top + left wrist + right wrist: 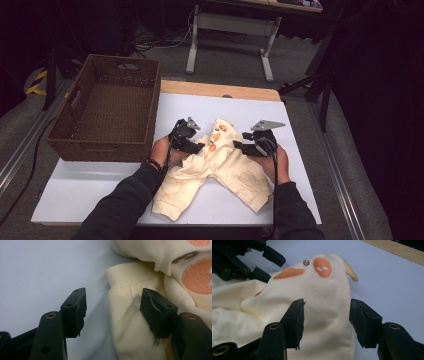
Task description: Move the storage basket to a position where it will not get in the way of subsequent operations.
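Observation:
A cream hooded baby garment (225,167) with orange patches lies crumpled on the white table top (90,195). My left gripper (198,146) sits at the garment's left side. In the left gripper view it (113,293) stands open, with a ribbed cuff of the garment (130,327) between the jaws, and the pads are not pressing. My right gripper (241,146) is at the garment's right side. In its own view it (327,302) is open just above the cream cloth (324,287), with the left gripper (270,266) across from it.
A brown woven basket (107,145) stands on the table's left part, with nothing visible inside. A wooden strip (215,90) borders the far edge. Grey desk legs (265,55) stand on the floor behind. The person's dark sleeves enter from the bottom.

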The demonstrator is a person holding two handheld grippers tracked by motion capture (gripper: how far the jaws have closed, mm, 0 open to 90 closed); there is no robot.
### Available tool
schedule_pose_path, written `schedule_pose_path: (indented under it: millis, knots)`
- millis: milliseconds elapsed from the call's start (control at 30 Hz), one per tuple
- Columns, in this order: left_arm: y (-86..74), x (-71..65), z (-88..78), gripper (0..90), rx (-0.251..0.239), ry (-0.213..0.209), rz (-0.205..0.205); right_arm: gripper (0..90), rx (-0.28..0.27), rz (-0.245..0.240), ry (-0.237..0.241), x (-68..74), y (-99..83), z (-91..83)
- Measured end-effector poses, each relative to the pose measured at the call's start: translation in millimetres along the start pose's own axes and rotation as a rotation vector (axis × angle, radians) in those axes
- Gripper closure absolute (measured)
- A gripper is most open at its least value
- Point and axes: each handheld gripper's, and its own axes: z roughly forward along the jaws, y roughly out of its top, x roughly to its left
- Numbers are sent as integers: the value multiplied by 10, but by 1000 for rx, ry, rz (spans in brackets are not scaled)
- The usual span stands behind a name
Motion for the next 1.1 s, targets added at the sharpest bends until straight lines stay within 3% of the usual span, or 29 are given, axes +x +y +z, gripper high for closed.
schedule_pose_path:
  millis: [133, 267, 333, 433, 467, 567, 600, 733, 833, 933, 967, 1100]
  knots:
    - [-12, 7, 50, 393, 25, -12, -17, 409, 47, 13, -7, -31, 112, 227]
    - [-25, 9, 70, 449, 11, -32, -29, 421, 60, 62, 13, -74, 136, 368]
    - [-28, -8, 60, 511, 15, -42, -41, 474, 71, 76, 27, -83, 134, 406]
    - [-18, -18, 59, 647, 17, -64, -25, 680, 96, 87, 73, -79, 126, 456]
    - [-21, -35, 51, 670, 28, -69, -43, 742, 101, 82, 81, -73, 128, 458]
    - [-28, -20, 60, 757, -1, -88, -48, 894, 114, 61, 91, -37, 138, 456]
    - [-28, -17, 55, 776, -1, -86, -46, 900, 116, 59, 88, -27, 140, 453]
    - [-4, -57, 22, 808, 19, -39, -5, 895, 105, 38, 39, -24, 160, 410]
    - [9, -90, -3, 817, 10, 13, 11, 583, 97, 74, -6, -84, 147, 419]
    - [13, -92, -32, 819, -3, 42, 11, 451, 102, 131, -11, -149, 111, 470]
    - [16, -83, -47, 819, -3, 53, 15, 432, 105, 138, -17, -159, 103, 485]
    - [14, -73, -68, 819, -5, 63, 13, 485, 143, 177, 42, -179, 65, 598]
